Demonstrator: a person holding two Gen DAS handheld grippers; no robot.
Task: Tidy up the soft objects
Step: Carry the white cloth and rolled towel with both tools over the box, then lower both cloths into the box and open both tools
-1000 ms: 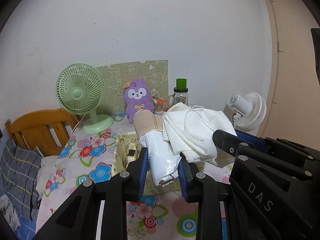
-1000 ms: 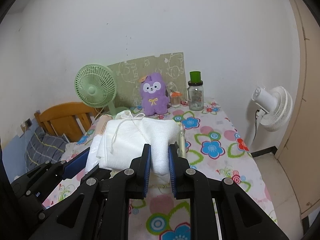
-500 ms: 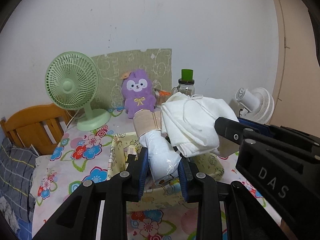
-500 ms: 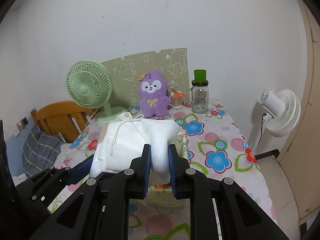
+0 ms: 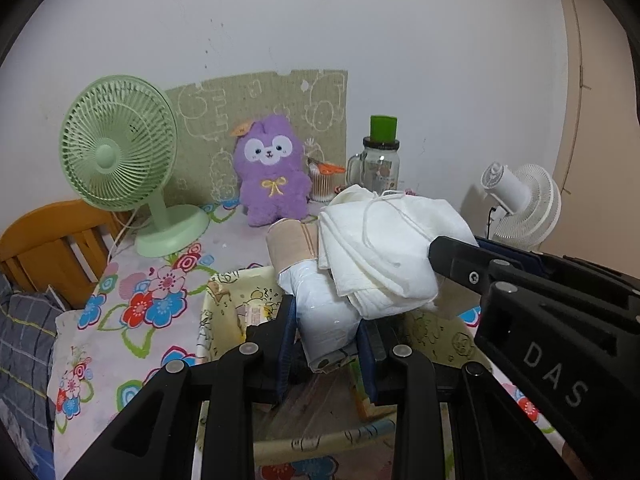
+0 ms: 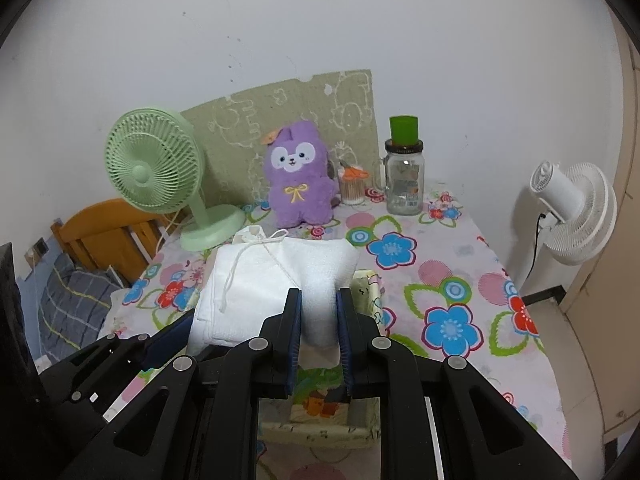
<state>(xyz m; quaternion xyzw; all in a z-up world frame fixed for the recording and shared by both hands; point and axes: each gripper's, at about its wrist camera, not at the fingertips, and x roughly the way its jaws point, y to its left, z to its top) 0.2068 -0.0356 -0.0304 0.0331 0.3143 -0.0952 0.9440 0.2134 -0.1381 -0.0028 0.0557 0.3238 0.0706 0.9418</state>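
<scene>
Above the patterned box (image 5: 224, 312) on the worktop (image 6: 460, 280), left tongs (image 5: 326, 340) clamp a plastic-wrapped roll (image 5: 324, 312), right tongs (image 6: 319, 320) clamp folded white cloth (image 6: 276, 280), hiding the box's contents.

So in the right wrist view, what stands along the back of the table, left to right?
Green fan → purple plush toy → small cotton swab cup → glass jar with green lid; off the table's right edge, a white fan.

White wall (image 6: 320, 20) behind floral-clothed table (image 6: 452, 280); wooden chair (image 6: 108, 228) left
</scene>
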